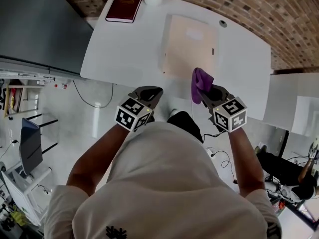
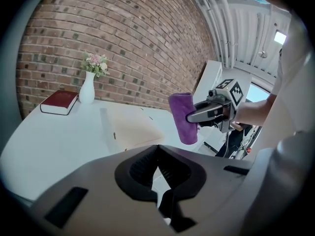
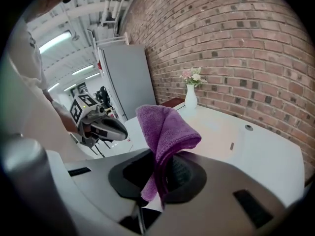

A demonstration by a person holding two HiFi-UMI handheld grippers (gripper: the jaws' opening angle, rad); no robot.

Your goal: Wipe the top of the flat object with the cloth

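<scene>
None of the wiping appears begun: the pale beige flat rectangular board (image 1: 189,46) lies on the white round-cornered table (image 1: 119,54), ahead of both grippers, with nothing touching it. One step is in place, though. The right gripper (image 1: 208,94) has its jaws pinched on the folded purple microfibre cloth (image 1: 199,82), which stands up above them, off the table. The left gripper (image 1: 151,96) hangs beside it, jaws drawn together on nothing. What remains, by my reading, is lowering the cloth onto the board and sweeping its top.
</scene>
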